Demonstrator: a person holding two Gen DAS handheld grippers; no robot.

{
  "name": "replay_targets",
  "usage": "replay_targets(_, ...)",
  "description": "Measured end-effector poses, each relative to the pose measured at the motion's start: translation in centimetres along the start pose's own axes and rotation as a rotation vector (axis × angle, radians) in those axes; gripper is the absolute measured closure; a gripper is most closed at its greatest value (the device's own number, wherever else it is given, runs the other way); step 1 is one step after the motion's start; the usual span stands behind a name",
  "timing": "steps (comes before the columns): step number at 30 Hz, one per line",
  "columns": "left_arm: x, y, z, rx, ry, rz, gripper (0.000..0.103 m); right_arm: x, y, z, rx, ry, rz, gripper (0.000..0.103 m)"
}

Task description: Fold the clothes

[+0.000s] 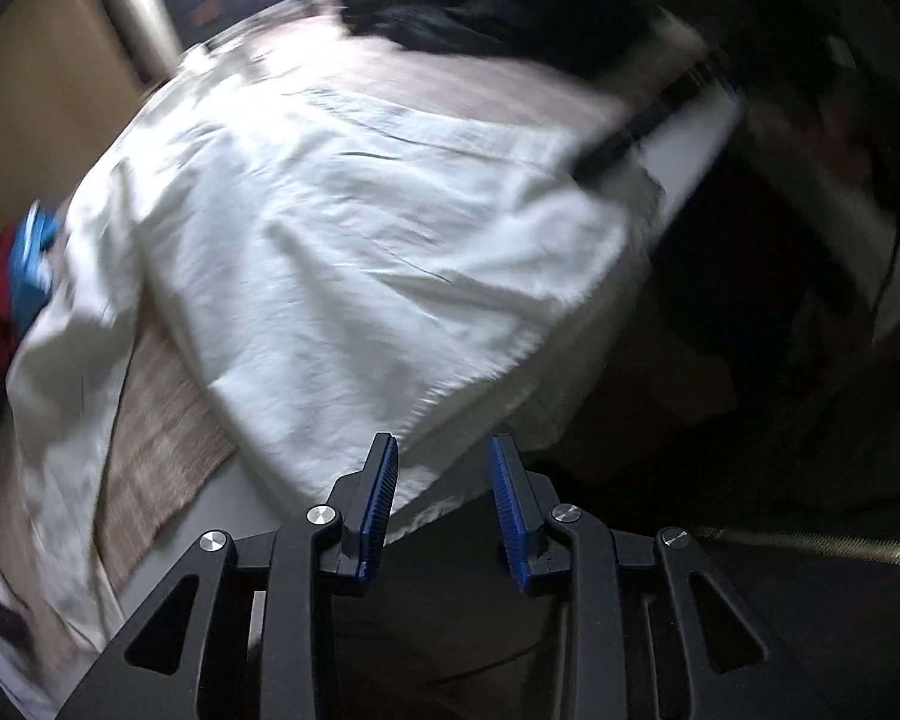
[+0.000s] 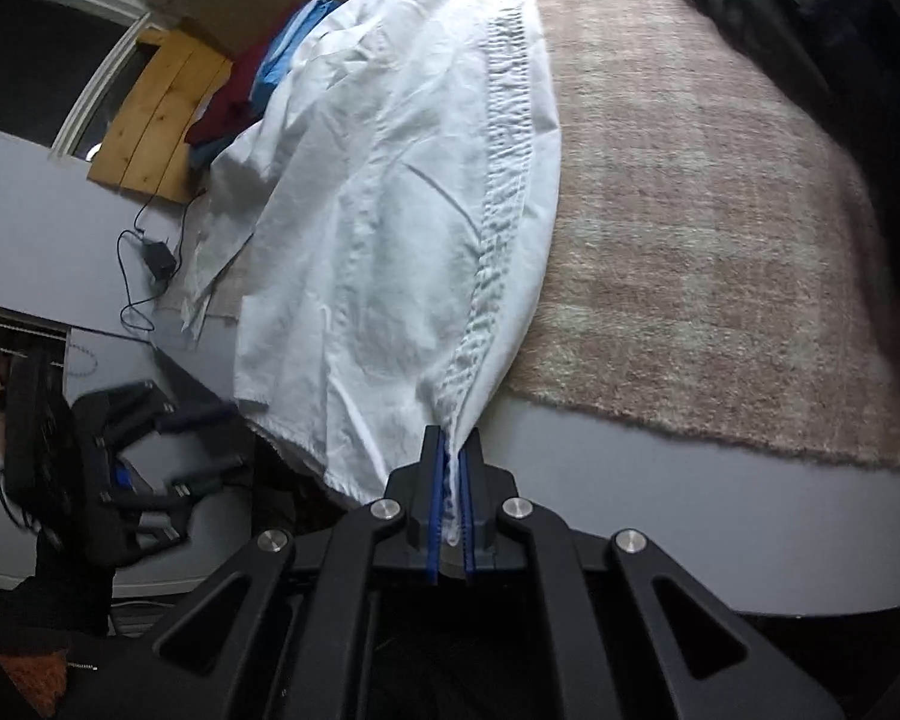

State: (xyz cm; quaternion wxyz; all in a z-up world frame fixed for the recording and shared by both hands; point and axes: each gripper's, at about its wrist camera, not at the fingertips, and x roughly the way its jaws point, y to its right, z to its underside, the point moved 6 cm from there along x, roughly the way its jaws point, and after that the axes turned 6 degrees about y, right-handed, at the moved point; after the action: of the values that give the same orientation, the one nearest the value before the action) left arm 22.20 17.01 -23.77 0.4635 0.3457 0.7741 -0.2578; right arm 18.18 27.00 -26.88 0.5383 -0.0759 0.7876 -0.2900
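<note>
A white garment (image 1: 354,252) lies spread over a beige plaid blanket (image 1: 162,438) on a grey table. It also shows in the right wrist view (image 2: 390,210), with a gathered seam running along its right side. My left gripper (image 1: 444,456) is open and empty, its blue pads apart, just above the garment's near hem at the table's edge. It also shows blurred in the right wrist view (image 2: 168,444). My right gripper (image 2: 450,450) is shut on the garment's corner at the end of the seam. In the left wrist view it is a dark blur (image 1: 636,126) at the far right edge of the garment.
A pile of dark clothes (image 1: 486,6) lies at the far end of the blanket (image 2: 720,210). Red and blue clothes (image 2: 258,84) sit beyond the white garment. A black charger with cable (image 2: 159,258) lies on the grey table (image 2: 570,468).
</note>
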Motion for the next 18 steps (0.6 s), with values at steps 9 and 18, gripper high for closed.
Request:
replay_targets(9,3.2,1.3,0.6,0.18,-0.061,-0.062,0.068,0.3,0.3,1.5,-0.012,-0.046,-0.002,0.093)
replay_targets(18,1.0,-2.6,0.7,-0.065,-0.011,0.11,0.1,-1.2,-1.1,0.8,-0.033,0.021,-0.073,0.097)
